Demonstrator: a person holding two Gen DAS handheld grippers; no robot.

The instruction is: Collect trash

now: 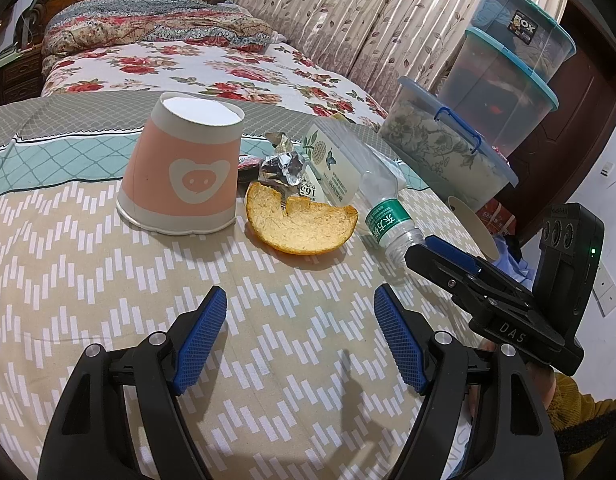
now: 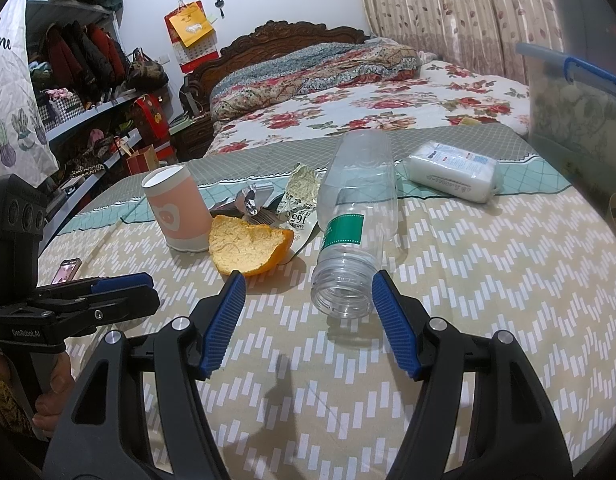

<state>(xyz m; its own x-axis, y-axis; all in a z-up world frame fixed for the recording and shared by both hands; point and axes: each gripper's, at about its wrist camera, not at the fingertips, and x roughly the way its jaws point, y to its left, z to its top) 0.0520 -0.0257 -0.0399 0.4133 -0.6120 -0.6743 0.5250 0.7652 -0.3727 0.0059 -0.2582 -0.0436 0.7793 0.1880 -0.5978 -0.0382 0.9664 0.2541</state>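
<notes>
Bottle point(image 2: 350, 216), empty, light and crushable, lies uncapped on the bed near its right edge beside the orange peel point(image 2: 248, 246), so close your right gripper point(image 2: 308, 304), jaws apart like the left gripper's point(image 1: 300, 332), gently on its stiffer neck.

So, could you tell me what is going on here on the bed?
A person holds a two-finger gripper in each hand over a patterned bedspread strewn with trash. Neither holds anything. The left gripper is open and faces an upside-down pink paper cup and an orange peel. The right gripper is open too, its fingers either side of the mouth of a capless plastic bottle lying on its side. Crumpled foil and a printed wrapper lie behind the peel.
</notes>
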